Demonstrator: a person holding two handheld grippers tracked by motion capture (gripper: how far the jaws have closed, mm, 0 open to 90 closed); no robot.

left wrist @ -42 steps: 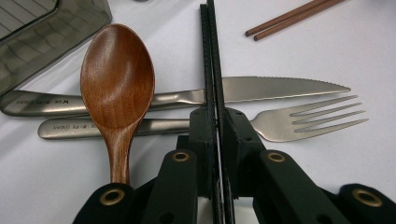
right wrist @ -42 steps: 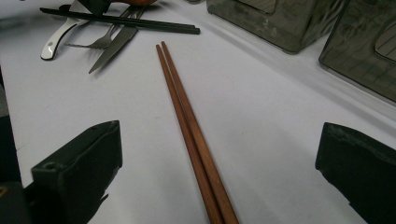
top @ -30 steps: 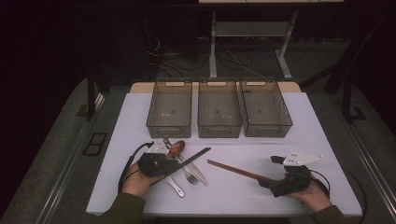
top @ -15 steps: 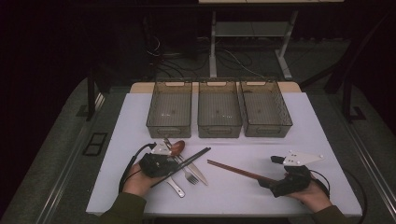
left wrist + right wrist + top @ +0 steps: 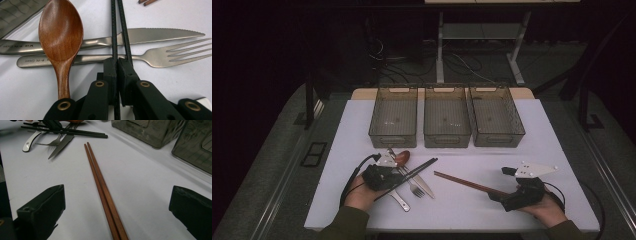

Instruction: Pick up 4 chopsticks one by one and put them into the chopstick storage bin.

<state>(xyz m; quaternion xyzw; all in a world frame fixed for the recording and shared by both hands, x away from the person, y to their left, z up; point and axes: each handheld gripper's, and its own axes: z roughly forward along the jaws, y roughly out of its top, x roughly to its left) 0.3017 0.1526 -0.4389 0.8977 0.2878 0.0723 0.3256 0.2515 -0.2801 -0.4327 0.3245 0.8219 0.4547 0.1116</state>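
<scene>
White tabletop (image 5: 562, 150) amid dark room, grey floor (image 5: 272, 165). Left gripper (image 5: 116, 65) clamped on black chopsticks (image 5: 117, 30) over cutlery; right gripper (image 5: 117, 215) wide, straddling brown chopsticks (image 5: 100, 185).

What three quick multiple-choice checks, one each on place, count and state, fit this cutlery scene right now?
1. Where do the brown chopsticks lie?
A. in a bin
B. on the table between the right gripper's jaws
C. on the fork

2. How many bins stand in the row?
A. two
B. three
C. four

3. How is the left gripper?
A. wide open
B. shut on the black chopsticks
C. shut on the wooden spoon

Key: 1 B, they run along the table between open jaws; 2 B, three side by side; 3 B, pads clamp the black pair.
</scene>
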